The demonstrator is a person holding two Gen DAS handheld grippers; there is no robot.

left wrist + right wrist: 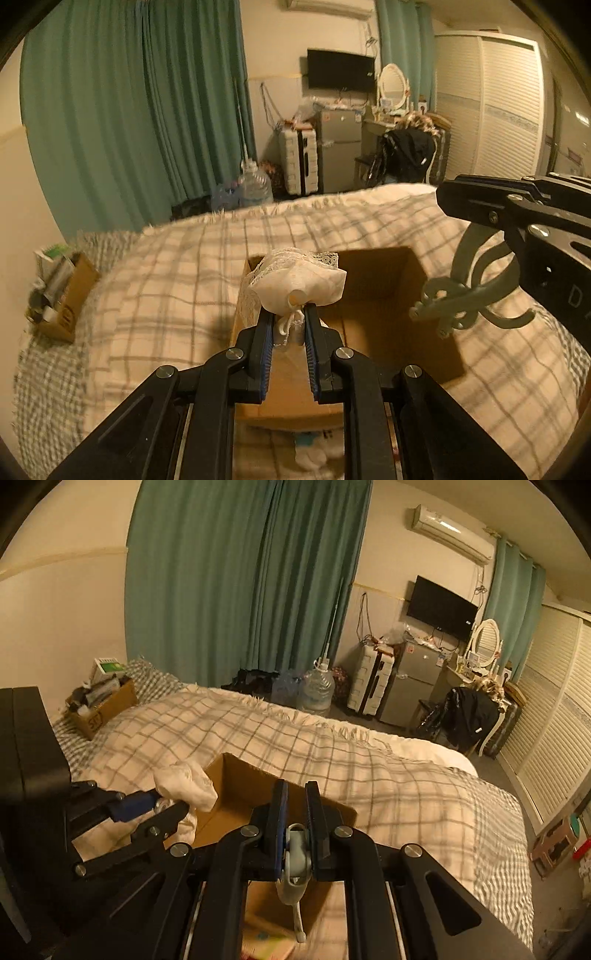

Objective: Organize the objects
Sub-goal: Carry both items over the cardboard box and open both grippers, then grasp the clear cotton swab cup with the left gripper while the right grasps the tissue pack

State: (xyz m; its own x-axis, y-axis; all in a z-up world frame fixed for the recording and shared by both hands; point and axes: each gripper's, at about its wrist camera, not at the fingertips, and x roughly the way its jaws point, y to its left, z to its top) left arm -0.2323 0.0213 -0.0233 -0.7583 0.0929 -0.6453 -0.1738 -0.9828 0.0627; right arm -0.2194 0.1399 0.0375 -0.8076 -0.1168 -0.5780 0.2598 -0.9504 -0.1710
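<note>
An open cardboard box [384, 288] lies on the checked blanket of the bed; it also shows in the right wrist view [236, 786]. My left gripper [290, 314] is shut on a white lace cloth bundle [299, 282] and holds it above the box's left edge; the bundle also shows in the right wrist view [186, 782]. My right gripper [297, 790] is shut on a grey ornate metal hook [295, 860], held above the box. In the left wrist view the hook [465, 291] hangs over the box's right side.
A second cardboard box [103, 709] full of small items sits at the bed's far left corner. Beyond the bed are green curtains [240, 576], a water jug [317, 692], a suitcase, a small fridge [410, 683] and a chair with dark clothes. Some items lie under my grippers.
</note>
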